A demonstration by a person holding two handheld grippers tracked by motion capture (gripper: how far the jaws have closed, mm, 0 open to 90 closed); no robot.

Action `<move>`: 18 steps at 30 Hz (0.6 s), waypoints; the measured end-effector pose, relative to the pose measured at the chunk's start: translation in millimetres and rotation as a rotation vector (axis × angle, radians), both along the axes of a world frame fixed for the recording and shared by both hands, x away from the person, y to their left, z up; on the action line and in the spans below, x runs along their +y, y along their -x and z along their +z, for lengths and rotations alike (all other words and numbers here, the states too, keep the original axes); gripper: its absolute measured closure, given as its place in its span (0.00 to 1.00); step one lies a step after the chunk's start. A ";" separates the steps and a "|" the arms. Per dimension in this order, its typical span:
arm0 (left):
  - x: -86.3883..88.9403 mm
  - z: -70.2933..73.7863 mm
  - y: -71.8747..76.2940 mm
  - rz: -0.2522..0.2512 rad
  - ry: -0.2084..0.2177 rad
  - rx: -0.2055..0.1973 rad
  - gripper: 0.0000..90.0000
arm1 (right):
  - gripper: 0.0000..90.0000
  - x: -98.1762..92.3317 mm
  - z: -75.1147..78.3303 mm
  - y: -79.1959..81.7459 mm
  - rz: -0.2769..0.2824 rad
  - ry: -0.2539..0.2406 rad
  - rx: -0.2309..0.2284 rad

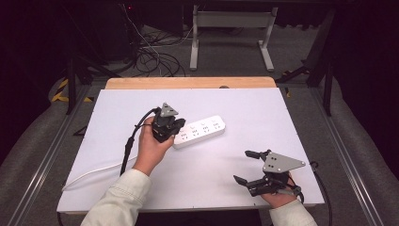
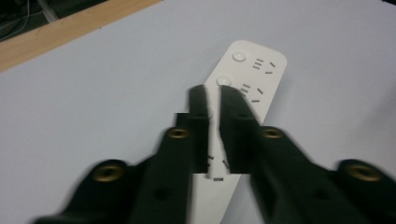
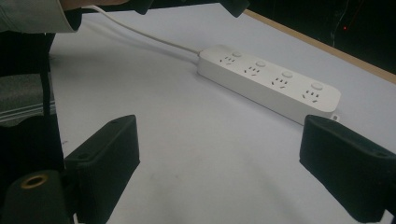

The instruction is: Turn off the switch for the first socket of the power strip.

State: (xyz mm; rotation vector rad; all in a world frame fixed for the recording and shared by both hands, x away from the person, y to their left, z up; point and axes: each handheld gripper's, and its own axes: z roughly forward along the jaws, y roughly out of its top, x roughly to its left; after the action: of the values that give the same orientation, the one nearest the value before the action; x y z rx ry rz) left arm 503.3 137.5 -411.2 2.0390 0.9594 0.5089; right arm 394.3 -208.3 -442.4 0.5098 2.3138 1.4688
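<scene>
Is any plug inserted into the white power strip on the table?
No: in the right gripper view all four sockets of the power strip lie bare, with nothing plugged in.

Around my worktop

Ahead of my grippers, beyond the white worktop and its wooden far edge, tangled black cables lie on the grey floor beside a white metal frame.

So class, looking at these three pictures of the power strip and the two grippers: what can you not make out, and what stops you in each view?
- Near end of the power strip, left gripper view: hidden behind the left gripper, whose jaws are nearly shut and blurred.
- Whether those jaws touch a switch: cannot tell.
- Where the white cable ends, high view: runs off the table edge.
- Socket markings, high view: too small.
- Right gripper, right gripper view: jaws cut off by the bottom edge.
</scene>
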 end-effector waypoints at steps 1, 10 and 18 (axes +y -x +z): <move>-1.1 0.5 1.0 -0.009 0.006 -0.006 0.83 | 0.14 0.0 0.0 0.0 0.000 0.000 0.000; 4.6 12.6 13.0 -0.059 0.086 0.002 0.52 | 0.14 -0.7 0.6 0.9 -0.001 -0.003 -0.003; 14.9 28.1 33.5 -0.090 0.110 -0.054 0.38 | 0.14 -0.2 0.7 1.2 -0.004 -0.004 0.000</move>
State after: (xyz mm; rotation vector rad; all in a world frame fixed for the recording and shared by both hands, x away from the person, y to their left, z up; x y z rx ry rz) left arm 469.8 152.4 -383.1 1.9505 0.8412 0.4510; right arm 393.0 -208.5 -441.8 0.5156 2.3093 1.4719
